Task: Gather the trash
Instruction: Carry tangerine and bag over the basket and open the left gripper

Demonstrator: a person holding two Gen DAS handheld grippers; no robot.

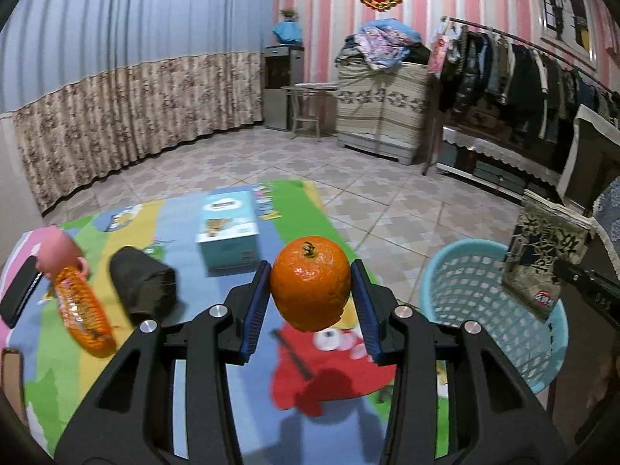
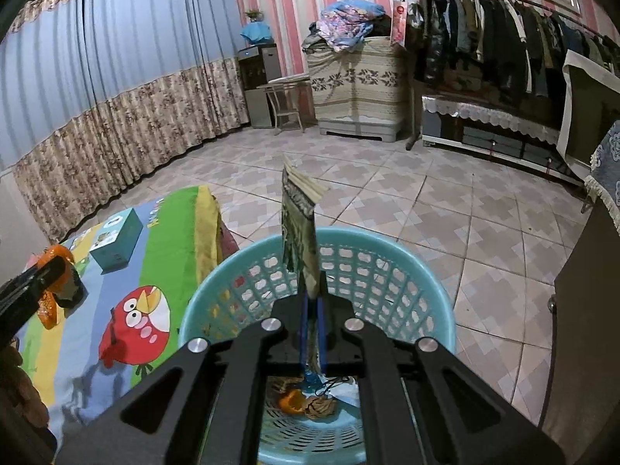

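Basically two hand-held grippers: left hand-held gripper [image 1: 311, 302] clamped on one orange [image 1: 310, 283] above the bench mat [image 1: 248, 407], right hand-held gripper [image 2: 312, 333] pinched tight on one dark wrapper [image 2: 299, 232] over the blue basket [image 2: 434, 290]. One tissue box [image 1: 228, 228]. Basket bottom scraps only visible from right wrist view, hard to identify. Left edge items blurry.

The left claw [image 1: 311, 302] grips an orange [image 1: 310, 283] between its blue pads, above the cartoon-print worktop [image 1: 240, 407]. Beyond the orange stands a light-blue box [image 1: 228, 228]; to its right a turquoise basket [image 1: 476, 302], with a dark wrapper [image 1: 542, 259] hanging over it.
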